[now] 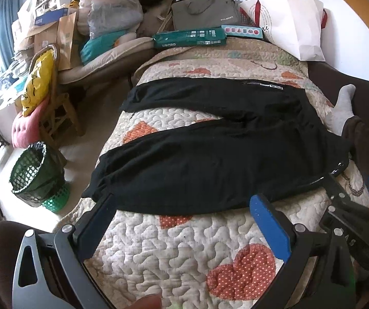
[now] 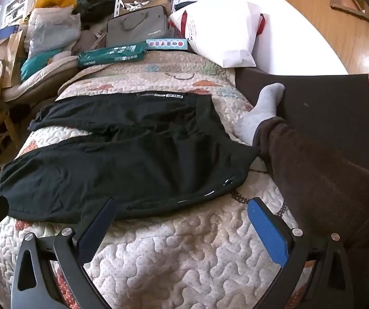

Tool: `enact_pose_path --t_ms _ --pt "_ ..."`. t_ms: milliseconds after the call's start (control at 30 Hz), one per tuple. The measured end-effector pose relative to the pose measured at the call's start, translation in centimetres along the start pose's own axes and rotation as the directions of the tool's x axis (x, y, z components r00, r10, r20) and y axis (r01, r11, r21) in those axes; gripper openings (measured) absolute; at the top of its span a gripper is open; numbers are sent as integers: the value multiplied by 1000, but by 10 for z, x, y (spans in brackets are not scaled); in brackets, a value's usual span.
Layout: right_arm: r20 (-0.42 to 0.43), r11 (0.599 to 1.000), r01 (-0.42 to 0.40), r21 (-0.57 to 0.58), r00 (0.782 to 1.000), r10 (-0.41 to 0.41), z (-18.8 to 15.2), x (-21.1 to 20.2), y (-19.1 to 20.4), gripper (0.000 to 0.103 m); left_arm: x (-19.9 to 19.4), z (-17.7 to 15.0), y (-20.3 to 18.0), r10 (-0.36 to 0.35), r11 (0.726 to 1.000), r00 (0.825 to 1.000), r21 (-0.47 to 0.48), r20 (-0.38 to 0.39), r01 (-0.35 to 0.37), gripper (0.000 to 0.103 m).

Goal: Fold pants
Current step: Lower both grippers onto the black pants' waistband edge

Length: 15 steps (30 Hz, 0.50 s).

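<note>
Pants (image 1: 210, 159), black, one pair: spread flat across a quilted bedspread (image 1: 179, 252), legs apart and running toward the left of both views, waist end toward the right beside a person's leg.

Left tool (image 1: 184, 221): nearest the camera in the left wrist view, angled down over the quilt, jaws spread wide, nothing between them; fingertips sit at the near edge of the pants, contact not clear. One finger carries a blue pad (image 1: 269, 221).

Right tool (image 2: 182, 221): same attitude in the right wrist view, jaws spread wide and empty, tips at the near hem of the pants close to a zip (image 2: 210, 193).

Bedspread: cream quilting with orange dotted hearts (image 1: 241, 275).

Person's leg (image 2: 326, 180): dark brown trouser, lying on the bed just right of the waist end, grey sock (image 2: 259, 113) beyond it.

Floor, left of bed: green mesh waste basket (image 1: 35, 172); wooden chair (image 1: 55, 118) with a pink cushion and yellow bag.

Far end of bed: green flat package (image 1: 189, 38), grey laptop bag (image 1: 202, 13), white paper bag (image 1: 287, 20), piled bags and boxes behind.
</note>
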State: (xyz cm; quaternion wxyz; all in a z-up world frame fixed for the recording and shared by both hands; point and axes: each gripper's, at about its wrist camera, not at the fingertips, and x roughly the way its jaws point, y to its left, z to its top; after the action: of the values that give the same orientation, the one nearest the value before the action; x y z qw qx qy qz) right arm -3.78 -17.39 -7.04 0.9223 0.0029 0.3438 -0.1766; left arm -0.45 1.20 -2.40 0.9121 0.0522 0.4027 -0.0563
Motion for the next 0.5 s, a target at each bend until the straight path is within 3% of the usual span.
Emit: enact_pose_path --t_ms 267,500 --pt "-26 1000 -11 -9 1000 11 0 2 4 103 14 -7 2 39 999 999 5 1 -39 103" --pt "-64 1000 -1 24 998 3 -2 15 0 103 70 -13 -7 -2 1000 993 26 -120 5 103"
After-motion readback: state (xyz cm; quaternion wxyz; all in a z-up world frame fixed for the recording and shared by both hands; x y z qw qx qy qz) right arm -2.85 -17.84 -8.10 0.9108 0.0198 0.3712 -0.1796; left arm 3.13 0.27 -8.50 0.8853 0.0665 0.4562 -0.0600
